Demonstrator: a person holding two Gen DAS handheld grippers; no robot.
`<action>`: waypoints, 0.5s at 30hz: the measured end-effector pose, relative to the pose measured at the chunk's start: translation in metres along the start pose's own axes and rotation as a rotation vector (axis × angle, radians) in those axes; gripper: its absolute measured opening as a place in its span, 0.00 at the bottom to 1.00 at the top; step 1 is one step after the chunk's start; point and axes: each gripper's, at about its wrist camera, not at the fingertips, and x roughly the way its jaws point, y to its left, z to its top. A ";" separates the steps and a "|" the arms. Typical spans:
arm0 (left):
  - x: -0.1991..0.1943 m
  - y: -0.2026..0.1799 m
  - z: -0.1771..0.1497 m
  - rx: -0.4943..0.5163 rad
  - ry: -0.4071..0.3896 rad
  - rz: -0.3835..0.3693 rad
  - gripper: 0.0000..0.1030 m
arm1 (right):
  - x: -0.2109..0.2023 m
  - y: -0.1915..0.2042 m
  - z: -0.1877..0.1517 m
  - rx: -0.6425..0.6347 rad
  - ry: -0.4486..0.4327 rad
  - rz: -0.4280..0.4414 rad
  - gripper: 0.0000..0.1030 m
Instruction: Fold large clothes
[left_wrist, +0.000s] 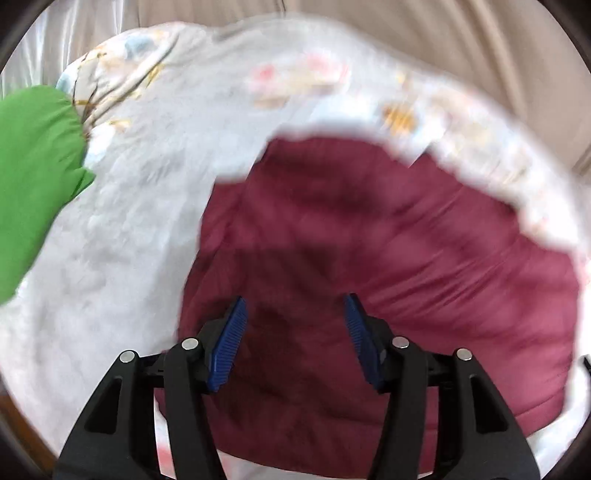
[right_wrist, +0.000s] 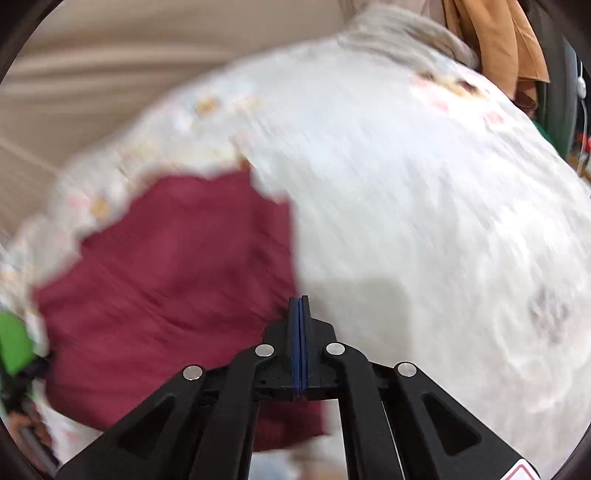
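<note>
A large maroon garment (left_wrist: 406, 258) lies spread on a white floral bedspread (left_wrist: 129, 221). My left gripper (left_wrist: 295, 299) hovers above the garment's near part. It is open: the blue pads (left_wrist: 229, 343) stand well apart with nothing between them. In the right wrist view the same maroon garment (right_wrist: 166, 277) fills the lower left, with its right edge running down to my right gripper (right_wrist: 300, 297). That gripper is shut, pads pressed together, and no cloth shows between them. Both views are blurred by motion.
A green cloth (left_wrist: 33, 177) lies at the bedspread's left edge and shows again as a green cloth (right_wrist: 14, 343) in the right wrist view. Orange fabric (right_wrist: 495, 40) hangs at the far right. Beige drapery (right_wrist: 110, 74) runs behind the bedspread (right_wrist: 424, 203).
</note>
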 end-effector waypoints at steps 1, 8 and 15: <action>-0.006 -0.005 0.007 0.009 -0.029 -0.005 0.52 | -0.002 0.016 0.010 -0.040 -0.016 0.026 0.02; 0.045 -0.012 0.062 -0.011 0.008 0.045 0.53 | 0.058 0.060 0.056 -0.154 0.010 0.047 0.01; 0.097 -0.004 0.064 -0.011 0.006 0.099 0.62 | 0.137 0.032 0.077 -0.032 0.085 -0.031 0.00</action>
